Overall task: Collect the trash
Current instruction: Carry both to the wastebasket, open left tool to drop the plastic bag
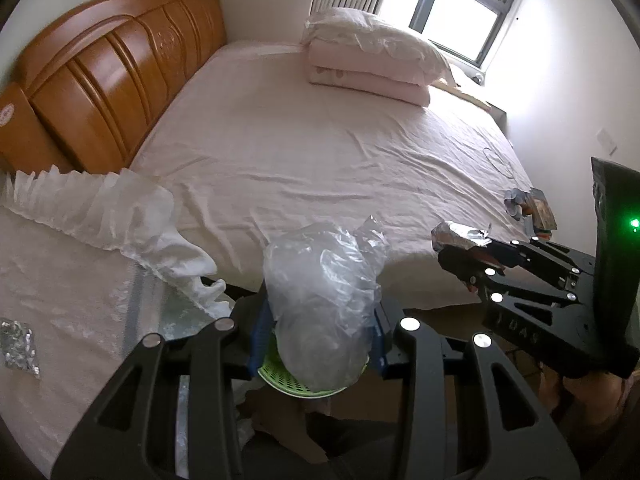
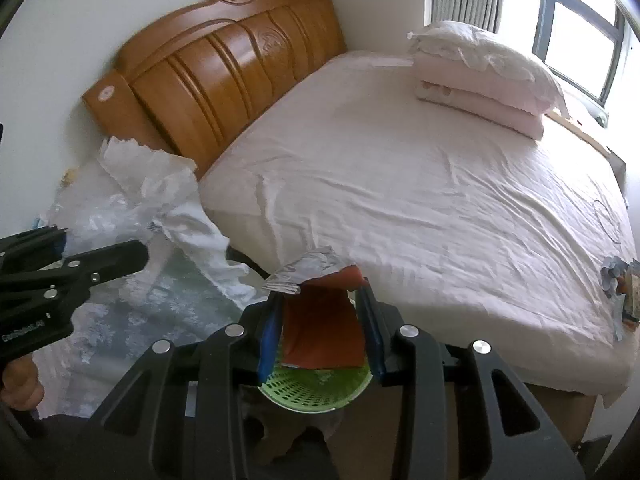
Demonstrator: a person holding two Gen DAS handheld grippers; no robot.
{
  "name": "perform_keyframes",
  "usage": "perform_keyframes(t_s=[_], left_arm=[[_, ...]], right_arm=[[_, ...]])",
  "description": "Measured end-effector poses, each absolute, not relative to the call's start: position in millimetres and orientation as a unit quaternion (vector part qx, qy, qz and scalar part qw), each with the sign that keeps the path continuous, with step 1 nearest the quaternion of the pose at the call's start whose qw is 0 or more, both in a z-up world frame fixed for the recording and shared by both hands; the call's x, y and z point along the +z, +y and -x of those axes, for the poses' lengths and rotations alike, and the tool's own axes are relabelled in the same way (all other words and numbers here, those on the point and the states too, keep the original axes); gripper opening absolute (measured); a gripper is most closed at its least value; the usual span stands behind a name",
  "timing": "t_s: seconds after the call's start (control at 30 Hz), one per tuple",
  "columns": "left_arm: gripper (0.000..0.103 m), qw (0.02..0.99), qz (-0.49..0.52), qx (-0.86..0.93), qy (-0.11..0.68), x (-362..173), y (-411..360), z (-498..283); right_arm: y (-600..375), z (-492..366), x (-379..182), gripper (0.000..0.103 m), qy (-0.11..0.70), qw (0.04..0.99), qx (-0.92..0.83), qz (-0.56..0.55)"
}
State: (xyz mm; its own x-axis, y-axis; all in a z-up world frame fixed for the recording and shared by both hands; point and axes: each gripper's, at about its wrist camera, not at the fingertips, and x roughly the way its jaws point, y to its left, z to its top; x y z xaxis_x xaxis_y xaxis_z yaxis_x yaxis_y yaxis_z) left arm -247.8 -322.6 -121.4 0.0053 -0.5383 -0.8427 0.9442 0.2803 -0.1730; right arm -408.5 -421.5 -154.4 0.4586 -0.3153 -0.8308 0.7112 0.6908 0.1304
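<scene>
Plastic, clear and crumpled into a bag-like wad [image 1: 324, 300], clamped between the blue pads of the left gripper [image 1: 320, 320], jaws closed in on its sides, hanging directly above the round green perforated basket [image 1: 296, 384]. Orange-red wrapper with a crinkled silver foil end [image 2: 324, 320] pinched in the right gripper [image 2: 320, 328], jaws narrow and pressing on it, also directly over the green basket [image 2: 316, 392], foil end sticking up past the fingertips. Right gripper [image 1: 468, 264] visible from the left wrist view too, off to the right of the basket, foil poking out at its tip. Left gripper [image 2: 100, 256] seen from the right wrist view to the left of the basket, with a hand [image 2: 20, 384] on its grip.

Beyond the basket, wide bed with a wrinkled pale pink sheet [image 1: 320, 140]. More litter, small and colourful [image 1: 532, 212], lying on the sheet far right of the basket; possibly wrappers, too blurred to say. Flat silvery foil piece [image 1: 18, 344] resting on a white lace-covered surface [image 1: 80, 300] left of the basket. Carved orange wooden headboard [image 1: 112, 80] behind and left of the basket. Folded pink bedding with a white pillow on top [image 1: 372, 56] at the far side of the bed, below the dark-framed window [image 1: 468, 4].
</scene>
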Motion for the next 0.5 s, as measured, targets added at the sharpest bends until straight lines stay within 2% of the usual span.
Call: perform_keyframes(t_s=[0.17, 0.2, 0.33, 0.5], left_arm=[[0.04, 0.664, -0.249, -0.543, 0.45, -134, -336, 253], [0.046, 0.659, -0.252, -0.545, 0.452, -136, -340, 256], [0.079, 0.664, -0.259, -0.545, 0.442, -135, -344, 265], [0.084, 0.676, -0.258, -0.534, 0.438, -132, -342, 262]], right_arm=[[-430, 414, -158, 0.037, 0.417, 0.819, -0.312, -0.242], [-431, 415, -158, 0.037, 0.417, 0.819, -0.312, -0.241], [-430, 415, -159, 0.037, 0.419, 0.82, -0.31, -0.237], [-430, 415, -160, 0.037, 0.422, 0.818, -0.31, -0.239]])
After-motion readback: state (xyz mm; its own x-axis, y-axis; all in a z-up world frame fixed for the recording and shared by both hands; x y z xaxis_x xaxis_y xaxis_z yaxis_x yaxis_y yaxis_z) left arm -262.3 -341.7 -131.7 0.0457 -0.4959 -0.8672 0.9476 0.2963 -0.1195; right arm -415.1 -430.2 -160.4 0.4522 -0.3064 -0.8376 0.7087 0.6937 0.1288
